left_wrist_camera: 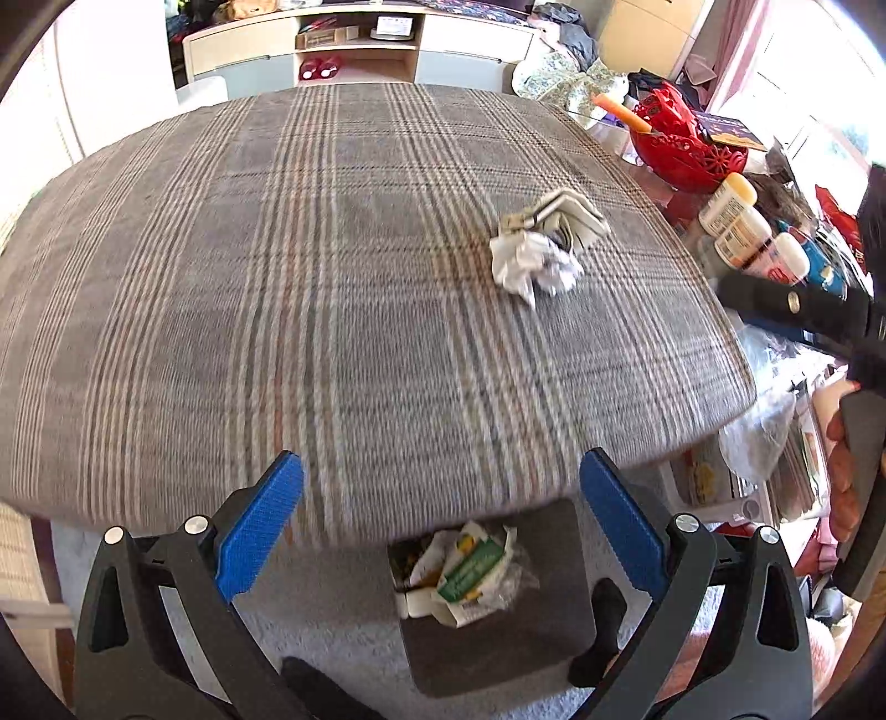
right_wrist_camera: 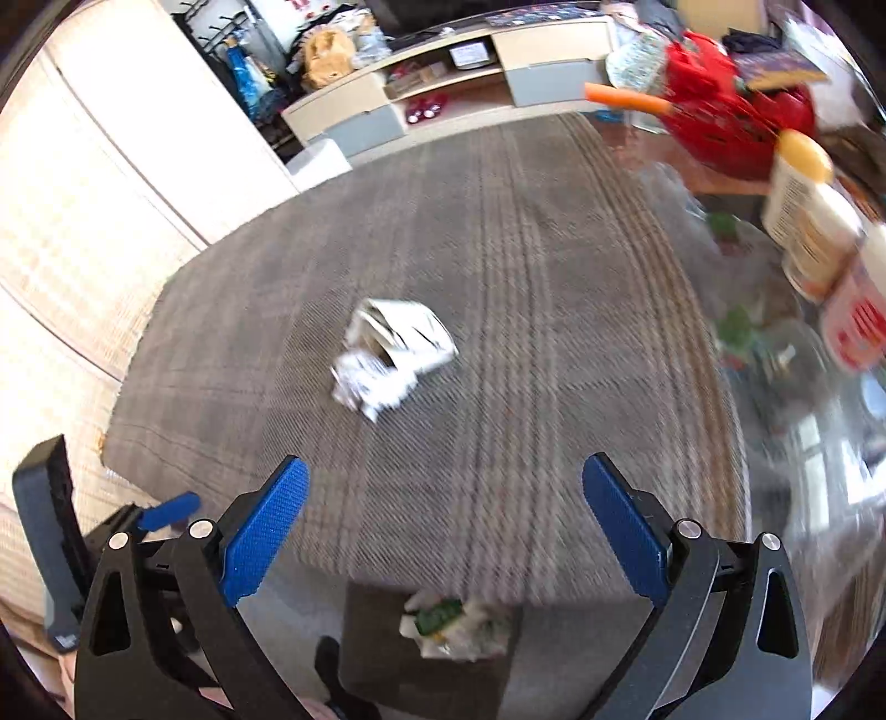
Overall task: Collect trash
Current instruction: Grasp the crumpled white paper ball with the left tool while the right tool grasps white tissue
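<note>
Crumpled white paper (left_wrist_camera: 534, 260) lies on the plaid tablecloth (left_wrist_camera: 332, 277), touching a folded paper packet (left_wrist_camera: 567, 219) behind it. The right wrist view shows the same crumpled paper (right_wrist_camera: 368, 385) and packet (right_wrist_camera: 407, 332) mid-table. Below the table's near edge stands a dark bin (left_wrist_camera: 498, 598) holding paper and a green-labelled wrapper (left_wrist_camera: 470, 570); the bin (right_wrist_camera: 382, 653) also shows in the right view. My left gripper (left_wrist_camera: 443, 471) hovers open above the table edge, nothing between its blue pads. My right gripper (right_wrist_camera: 446, 476) is open and empty too, well short of the paper.
A red basket (left_wrist_camera: 686, 144) with a carrot (left_wrist_camera: 623, 113), bottles (left_wrist_camera: 731, 216) and clutter crowd the table's right side. A low cabinet (left_wrist_camera: 354, 50) stands beyond the table. The other gripper's black body (left_wrist_camera: 803, 310) and a hand (left_wrist_camera: 841, 487) show at right.
</note>
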A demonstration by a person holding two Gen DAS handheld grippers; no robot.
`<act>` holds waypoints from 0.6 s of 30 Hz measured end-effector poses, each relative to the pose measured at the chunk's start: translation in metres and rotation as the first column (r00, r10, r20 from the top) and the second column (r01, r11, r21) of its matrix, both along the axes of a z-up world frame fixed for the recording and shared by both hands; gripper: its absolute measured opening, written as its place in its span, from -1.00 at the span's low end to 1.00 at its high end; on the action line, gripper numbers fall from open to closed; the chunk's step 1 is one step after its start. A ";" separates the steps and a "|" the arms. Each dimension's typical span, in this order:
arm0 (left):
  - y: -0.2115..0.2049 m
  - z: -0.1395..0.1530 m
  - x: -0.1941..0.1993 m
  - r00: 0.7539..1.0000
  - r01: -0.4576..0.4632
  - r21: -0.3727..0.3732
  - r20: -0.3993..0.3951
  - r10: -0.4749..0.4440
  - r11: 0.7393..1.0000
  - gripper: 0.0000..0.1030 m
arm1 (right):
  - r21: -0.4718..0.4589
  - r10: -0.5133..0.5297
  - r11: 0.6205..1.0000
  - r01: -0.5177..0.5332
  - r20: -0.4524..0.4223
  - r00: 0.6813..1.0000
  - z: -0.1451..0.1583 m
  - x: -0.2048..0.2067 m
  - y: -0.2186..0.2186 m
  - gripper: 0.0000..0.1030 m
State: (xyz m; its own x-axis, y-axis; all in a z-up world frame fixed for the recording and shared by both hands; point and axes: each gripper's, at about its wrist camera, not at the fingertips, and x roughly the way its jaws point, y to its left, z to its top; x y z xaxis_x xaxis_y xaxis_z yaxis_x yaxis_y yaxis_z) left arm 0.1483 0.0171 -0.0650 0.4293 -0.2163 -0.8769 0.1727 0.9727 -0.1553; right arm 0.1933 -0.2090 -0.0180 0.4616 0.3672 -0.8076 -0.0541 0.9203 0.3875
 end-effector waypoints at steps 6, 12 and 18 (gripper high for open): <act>-0.005 -0.003 0.032 1.000 -0.004 -0.018 -0.001 0.004 1.000 0.84 | -0.005 0.064 0.998 -0.064 -0.008 0.998 -0.002 0.050 0.029 0.37; -0.012 -0.007 0.052 1.000 0.018 -0.006 -0.004 -0.018 1.000 0.84 | -0.062 0.127 0.990 -0.127 -0.010 0.992 -0.011 0.071 0.051 0.10; -0.018 -0.010 0.064 1.000 0.028 -0.003 -0.006 -0.028 1.000 0.84 | -0.116 0.142 0.983 -0.141 -0.006 0.990 -0.017 0.084 0.060 -0.29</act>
State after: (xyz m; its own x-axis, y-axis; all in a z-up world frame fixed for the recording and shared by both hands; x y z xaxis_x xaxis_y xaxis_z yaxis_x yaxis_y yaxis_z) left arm 0.2123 -0.0010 -0.0745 0.4182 -0.2311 -0.8785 0.1990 0.9669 -0.1596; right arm 0.2770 -0.1495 -0.0352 0.4134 0.3331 -0.8474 -0.1877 0.9419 0.2786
